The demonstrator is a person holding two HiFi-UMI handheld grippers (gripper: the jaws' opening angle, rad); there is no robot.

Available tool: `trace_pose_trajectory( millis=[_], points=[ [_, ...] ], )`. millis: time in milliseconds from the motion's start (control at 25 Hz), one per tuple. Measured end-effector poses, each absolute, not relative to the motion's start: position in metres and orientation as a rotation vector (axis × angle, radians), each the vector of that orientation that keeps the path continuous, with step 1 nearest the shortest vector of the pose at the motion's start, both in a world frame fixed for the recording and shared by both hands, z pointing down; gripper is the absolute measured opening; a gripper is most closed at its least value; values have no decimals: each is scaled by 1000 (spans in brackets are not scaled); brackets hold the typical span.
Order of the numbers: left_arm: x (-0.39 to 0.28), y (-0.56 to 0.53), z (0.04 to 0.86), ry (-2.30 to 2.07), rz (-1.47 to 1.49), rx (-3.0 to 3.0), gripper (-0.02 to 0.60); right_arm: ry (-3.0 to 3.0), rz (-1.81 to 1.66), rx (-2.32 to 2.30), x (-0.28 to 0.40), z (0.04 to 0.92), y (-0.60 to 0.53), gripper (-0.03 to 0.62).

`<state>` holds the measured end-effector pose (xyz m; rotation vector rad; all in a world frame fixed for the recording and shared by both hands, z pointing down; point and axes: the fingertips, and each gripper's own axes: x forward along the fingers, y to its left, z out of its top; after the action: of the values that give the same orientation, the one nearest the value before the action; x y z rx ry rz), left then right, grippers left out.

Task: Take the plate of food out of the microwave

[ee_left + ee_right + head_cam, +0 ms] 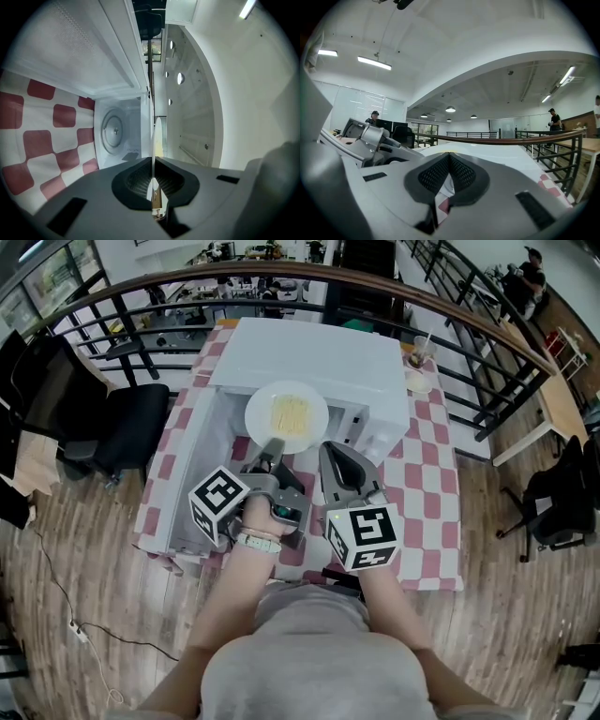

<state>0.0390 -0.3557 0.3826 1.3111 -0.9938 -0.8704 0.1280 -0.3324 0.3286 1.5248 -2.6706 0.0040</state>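
A white plate point(286, 413) with yellow food hangs level in front of the white microwave point(319, 357). My left gripper point(273, 448) is shut on the plate's near rim. In the left gripper view the plate point(158, 136) shows edge-on, pinched between the pads of that gripper point(153, 164), with the microwave's cavity and glass turntable point(112, 131) behind. The microwave door point(202, 465) stands open to the left. My right gripper point(330, 448) is just right of the plate, apart from it, shut with nothing held. In its own view the right gripper point(449, 157) has its tips together.
The microwave stands on a table with a red-and-white checked cloth point(427, 484). A cup with a straw point(419, 371) sits at the table's far right corner. A curved railing point(450, 315) runs behind the table, and a black chair point(131, 432) stands at the left.
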Motion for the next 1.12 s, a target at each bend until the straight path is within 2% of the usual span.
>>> trace_pose_trajectory(
  millis=[1120],
  points=[
    [44,-369,364,-970,-851,1392,12,-2645,-52,1568,136,314,-350,25]
  ],
)
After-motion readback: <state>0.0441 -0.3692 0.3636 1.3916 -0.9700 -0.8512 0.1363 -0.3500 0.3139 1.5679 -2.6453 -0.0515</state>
